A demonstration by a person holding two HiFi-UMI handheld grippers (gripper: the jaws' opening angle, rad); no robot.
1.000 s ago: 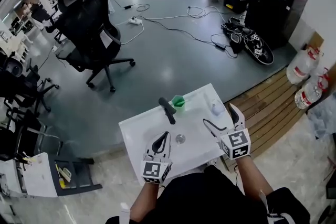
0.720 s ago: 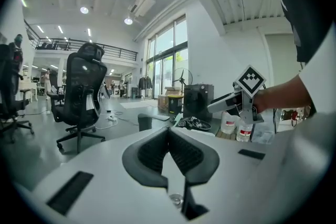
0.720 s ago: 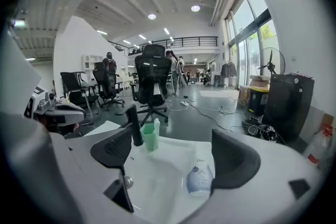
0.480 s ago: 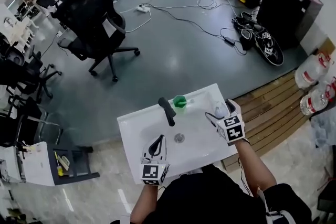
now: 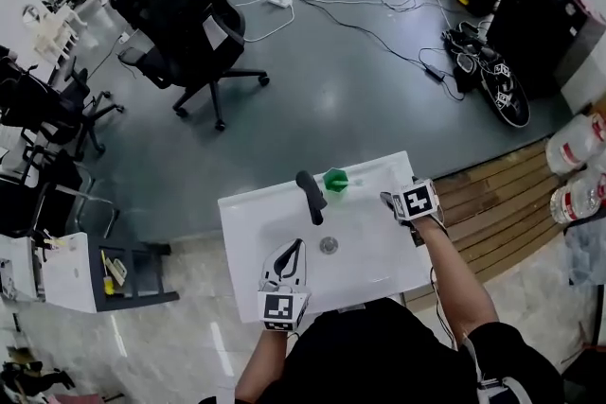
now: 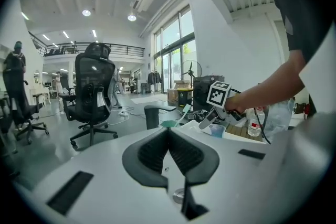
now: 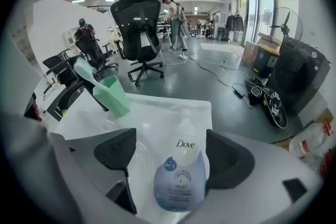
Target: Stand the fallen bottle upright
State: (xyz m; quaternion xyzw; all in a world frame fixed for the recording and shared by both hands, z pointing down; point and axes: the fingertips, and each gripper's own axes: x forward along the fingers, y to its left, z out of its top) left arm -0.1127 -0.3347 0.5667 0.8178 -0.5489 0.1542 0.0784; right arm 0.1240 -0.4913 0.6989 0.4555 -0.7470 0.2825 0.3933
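A clear Dove pump bottle (image 7: 181, 176) with blue liquid lies on its side on the white sink (image 5: 248, 232), near the back right corner, pump pointing away. My right gripper (image 7: 173, 152) is lowered over it, the bottle between its jaws. The jaws have just been closing. One pad sits at the bottle's right side and a gap shows on the left. In the head view the right gripper (image 5: 391, 201) is at the sink's right edge. My left gripper (image 6: 169, 134) is shut on nothing and hovers over the front of the basin (image 5: 289, 253).
A black faucet (image 5: 310, 196) and a green cup (image 5: 335, 180) with a toothbrush stand at the sink's back. The drain (image 5: 329, 245) is in the middle. Wooden slats (image 5: 492, 203) and water jugs (image 5: 578, 142) lie to the right, an office chair (image 5: 204, 24) beyond.
My right gripper has swung forward and down from the sink's right side onto the lying bottle. The left gripper has sunk slightly toward the basin.
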